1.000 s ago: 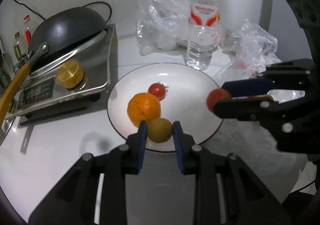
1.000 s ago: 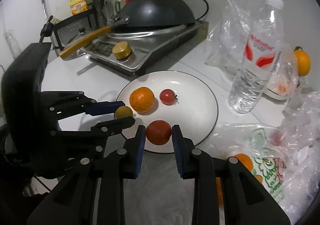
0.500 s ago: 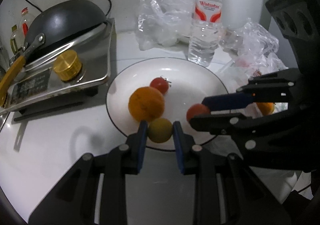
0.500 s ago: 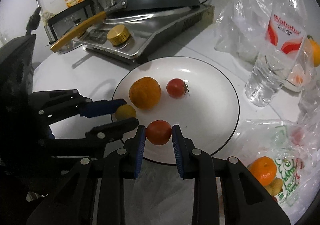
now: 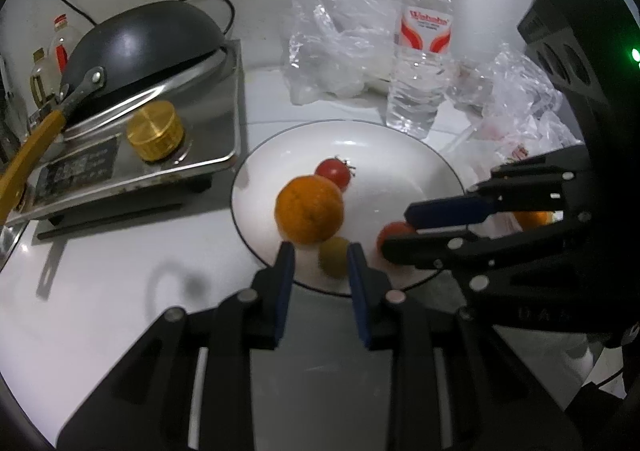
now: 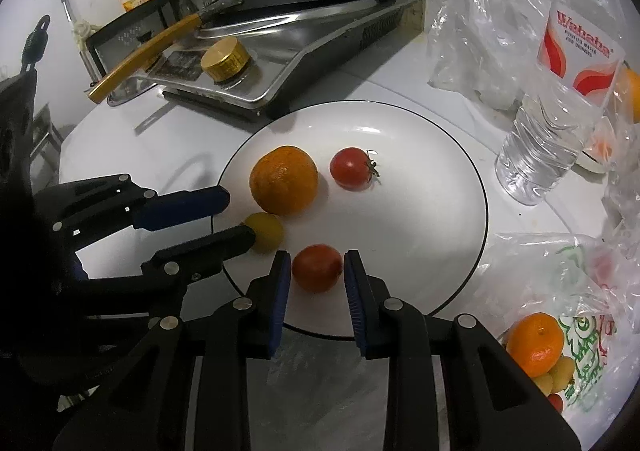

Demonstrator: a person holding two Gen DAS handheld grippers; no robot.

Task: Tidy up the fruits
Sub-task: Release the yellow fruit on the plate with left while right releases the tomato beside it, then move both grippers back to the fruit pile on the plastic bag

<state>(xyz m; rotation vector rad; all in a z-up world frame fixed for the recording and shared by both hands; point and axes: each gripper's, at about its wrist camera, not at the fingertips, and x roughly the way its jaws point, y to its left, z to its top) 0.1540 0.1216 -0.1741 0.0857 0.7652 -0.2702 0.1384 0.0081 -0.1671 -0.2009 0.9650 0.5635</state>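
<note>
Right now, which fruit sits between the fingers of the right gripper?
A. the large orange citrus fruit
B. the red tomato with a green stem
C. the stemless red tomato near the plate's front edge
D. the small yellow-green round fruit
C: in the right wrist view, the right gripper has its blue fingers on either side of the stemless red tomato, over the front of the white round plate.
</note>
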